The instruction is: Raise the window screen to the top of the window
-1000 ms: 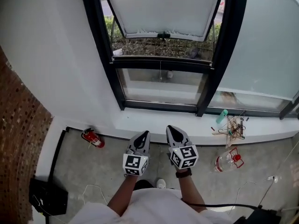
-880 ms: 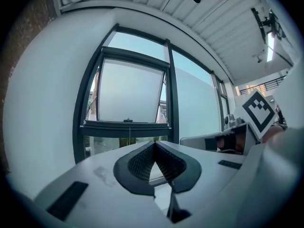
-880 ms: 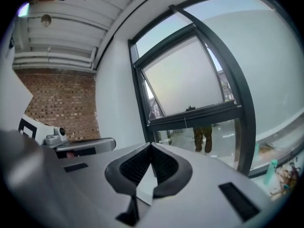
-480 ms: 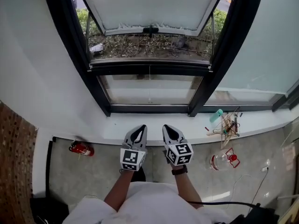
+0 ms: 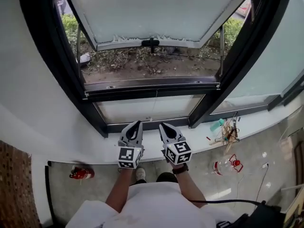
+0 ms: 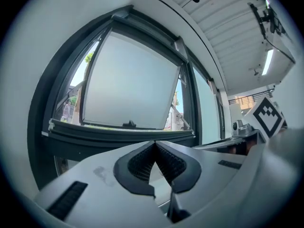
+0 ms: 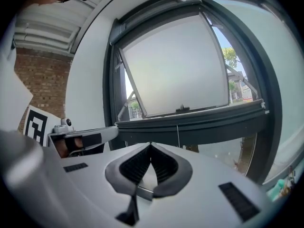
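Now, your left tool (image 5: 137, 125) & right tool (image 5: 162, 126) are both closed, empty, apart from the window screen (image 5: 152, 86). Its dark bar spans the frame mid-height, w/ a thin cord below.

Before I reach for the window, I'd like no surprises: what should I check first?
1. Left gripper empty: ok, jaws together on nothing.
2. Right gripper empty: ok, likewise.
3. Jaws open for a grasp: not ok, both are shut.
4. Grippers at the window's crossbar: not ok, both are short of it and touch nothing.
5. Screen located: cannot tell, no mesh shows in the opening under the open sash.
6. Clutter off the path: ok, it lies on the sill to the right of both grippers.
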A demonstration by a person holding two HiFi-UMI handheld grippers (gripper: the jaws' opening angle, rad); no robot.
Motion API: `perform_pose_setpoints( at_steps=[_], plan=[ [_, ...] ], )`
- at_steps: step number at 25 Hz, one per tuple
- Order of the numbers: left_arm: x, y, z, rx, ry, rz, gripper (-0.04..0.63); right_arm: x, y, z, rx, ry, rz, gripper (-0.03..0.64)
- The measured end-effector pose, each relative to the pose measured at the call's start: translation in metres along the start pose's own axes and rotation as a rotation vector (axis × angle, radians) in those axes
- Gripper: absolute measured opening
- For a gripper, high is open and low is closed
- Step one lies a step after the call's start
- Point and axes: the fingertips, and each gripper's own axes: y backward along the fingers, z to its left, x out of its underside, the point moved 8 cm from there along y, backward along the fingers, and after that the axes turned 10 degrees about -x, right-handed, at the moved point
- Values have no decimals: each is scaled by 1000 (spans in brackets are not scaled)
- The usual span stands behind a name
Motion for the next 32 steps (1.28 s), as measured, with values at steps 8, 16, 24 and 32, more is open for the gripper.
perform_pose_setpoints(
  at_steps=[8, 16, 24, 32],
  plan=[
    [5, -52, 8, 27, -29, 30, 1, -11, -29, -39, 34, -3, 14, 2],
    [-15, -95, -6, 38, -199, -6, 2, -19, -45, -81, 19, -1, 24, 2],
    [-12, -118, -20, 52, -506, 33, 2, -13, -55, -100, -8, -17, 42, 2],
    [3, -151, -18, 76, -871, 176, 128, -1, -66, -111, -48, -39, 41, 2]
  ],
)
